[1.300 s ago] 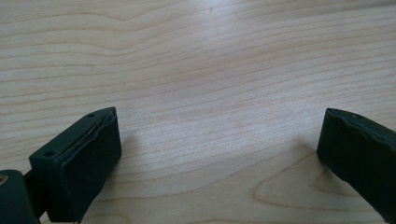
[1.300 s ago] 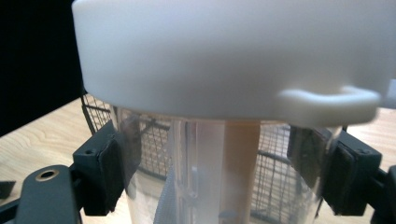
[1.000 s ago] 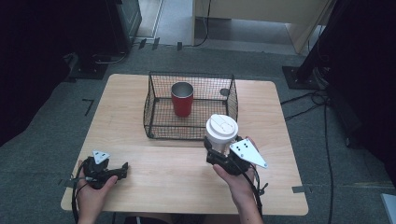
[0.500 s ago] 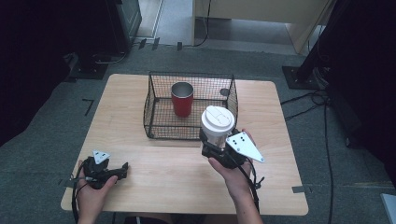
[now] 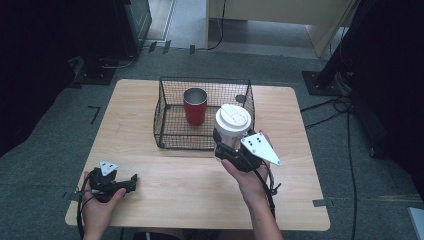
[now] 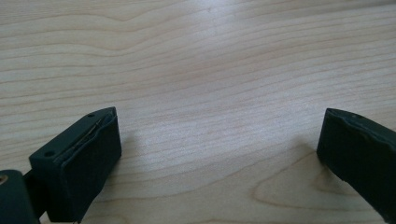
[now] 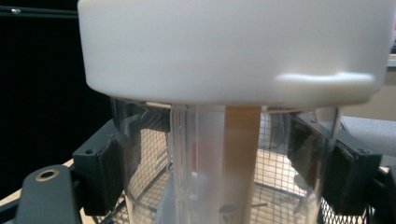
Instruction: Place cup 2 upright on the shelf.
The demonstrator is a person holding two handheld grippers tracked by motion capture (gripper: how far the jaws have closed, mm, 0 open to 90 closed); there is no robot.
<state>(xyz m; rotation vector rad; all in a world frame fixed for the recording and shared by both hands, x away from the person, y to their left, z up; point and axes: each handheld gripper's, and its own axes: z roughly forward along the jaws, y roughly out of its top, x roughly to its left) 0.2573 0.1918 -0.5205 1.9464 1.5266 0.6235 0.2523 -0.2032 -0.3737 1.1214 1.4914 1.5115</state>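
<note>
Jaws of right gripper (image 5: pixel 231 148) clamp cup (image 5: pixel 232 125) (lidded) — beside basket (image 5: pixel 167 107) rim.

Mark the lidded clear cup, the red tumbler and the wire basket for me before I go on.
lidded clear cup (image 5: pixel 233 120), high view, on its white lid.
red tumbler (image 5: pixel 195 111), high view, on its red side wall.
wire basket (image 5: pixel 165 142), high view, on its front wall.

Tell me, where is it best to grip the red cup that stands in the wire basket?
Grip the red cup across its upper wall just below the rim, coming straight down from above. It stands upright inside the wire basket, whose mesh walls probably block a level approach.
</note>
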